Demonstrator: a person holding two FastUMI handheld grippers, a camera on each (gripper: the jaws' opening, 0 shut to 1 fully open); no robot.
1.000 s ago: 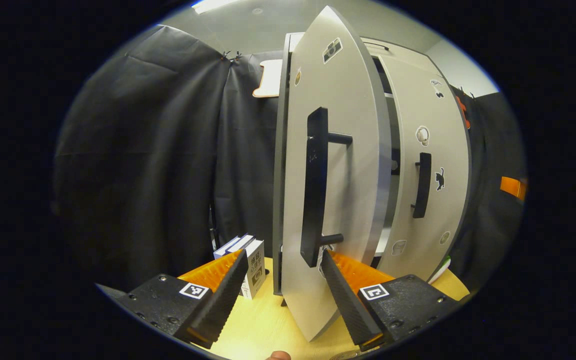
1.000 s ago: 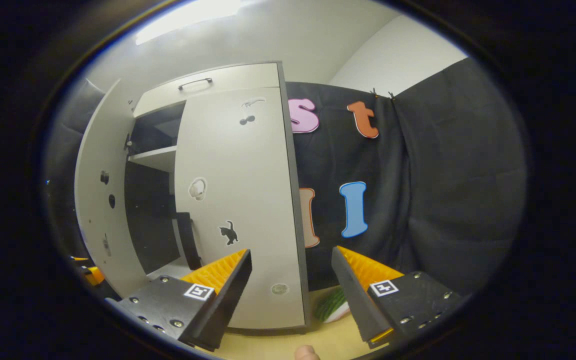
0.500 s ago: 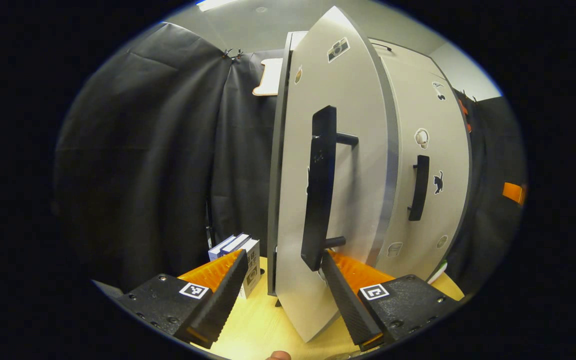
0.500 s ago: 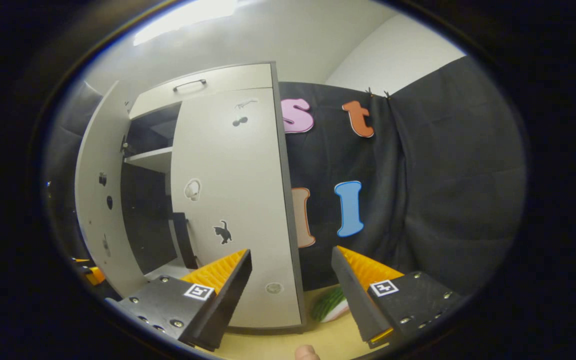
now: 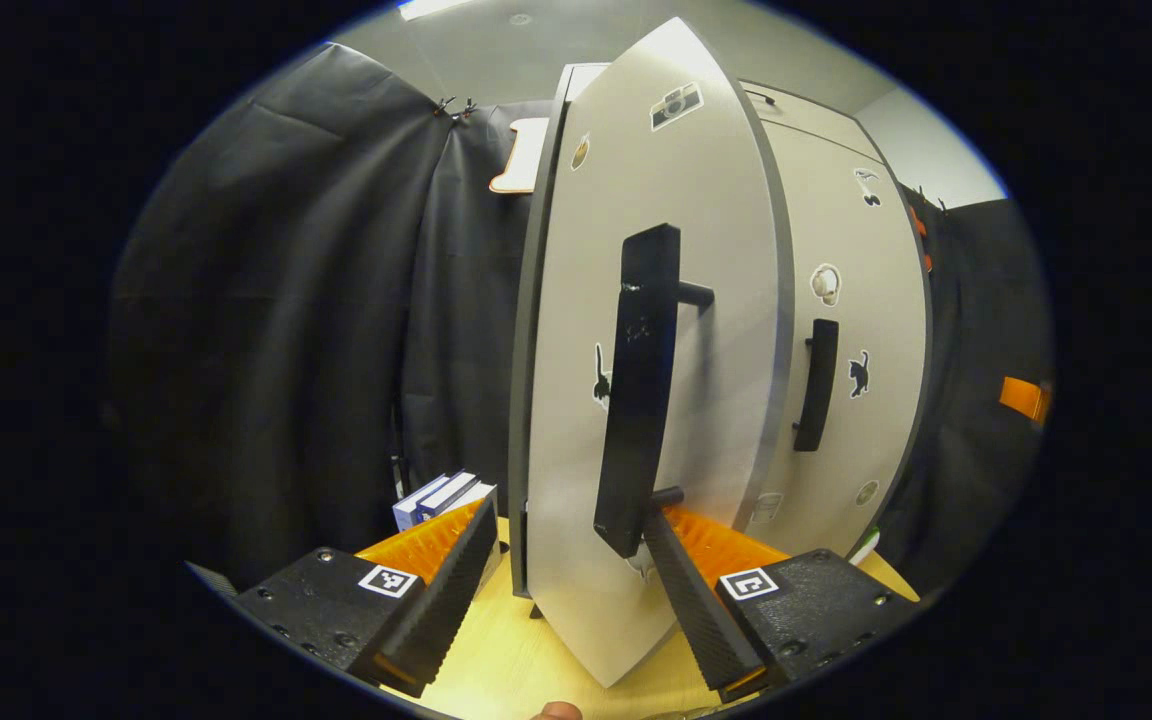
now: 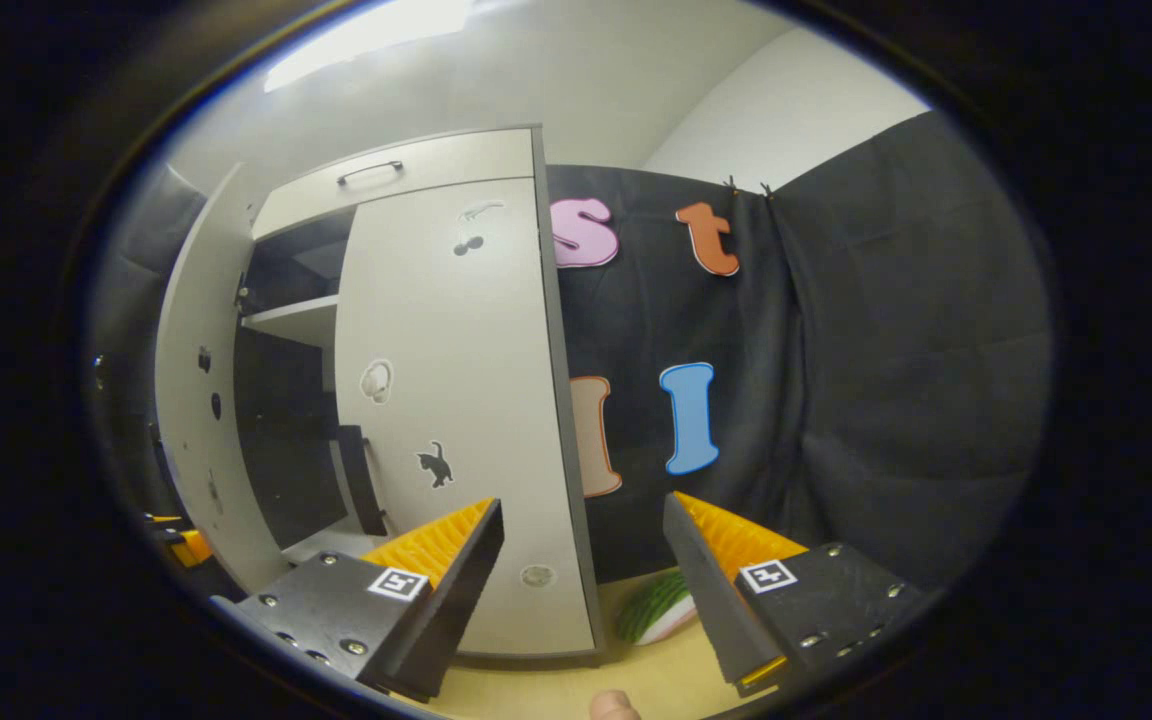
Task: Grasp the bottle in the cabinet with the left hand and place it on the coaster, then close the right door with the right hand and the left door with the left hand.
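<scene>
In the left gripper view the cabinet's grey left door stands partly open, edge toward me, with its long black handle upright. My left gripper is open and the door's lower part sits between its fingers. One finger lies just under the handle's lower end. Behind it the right door looks shut, its handle beside a narrow gap. In the right gripper view my right gripper is open with nothing in it, in front of the right door. The left door swings outward at the left.
Small boxes stand on the wooden table left of the cabinet. A green striped object lies on the table by the cabinet's right side. A shelf shows inside the cabinet. Black cloth walls surround it all.
The left door has swung toward shut, so the gap between the doors is narrower and the cabinet's inside is covered in the left gripper view. The right gripper has barely moved.
</scene>
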